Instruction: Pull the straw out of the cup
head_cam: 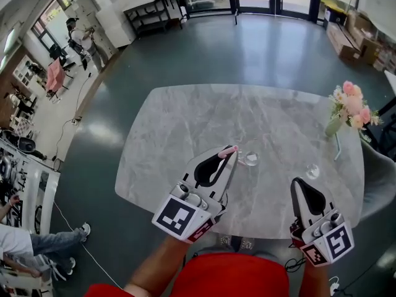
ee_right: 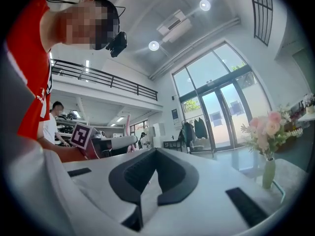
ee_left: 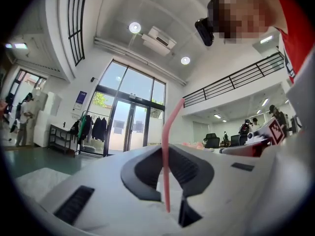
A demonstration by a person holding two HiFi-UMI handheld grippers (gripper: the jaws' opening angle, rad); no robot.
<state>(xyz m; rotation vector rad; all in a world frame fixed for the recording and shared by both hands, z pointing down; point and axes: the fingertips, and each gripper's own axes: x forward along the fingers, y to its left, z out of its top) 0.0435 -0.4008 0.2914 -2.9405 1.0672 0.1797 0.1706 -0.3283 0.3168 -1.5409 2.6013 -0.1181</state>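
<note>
a grey marble table (head_cam: 185,122) fills the middle of the head view. at its 6 o'clock edge the left gripper (head_cam: 226,154) is clenched on the straw. at 5 o'clock the right gripper (ee_right: 153,151) is closed with nothing between its jaws. a vase of pink flowers (head_cam: 349,107) stands at 3 o'clock. a clear cup (head_cam: 250,159) sits near the table's middle. the straw (ee_left: 166,146) is thin and pink, upright between the pads, bent toward 1 o'clock near its top, outside the cup, at the cup's 9 o'clock.
</note>
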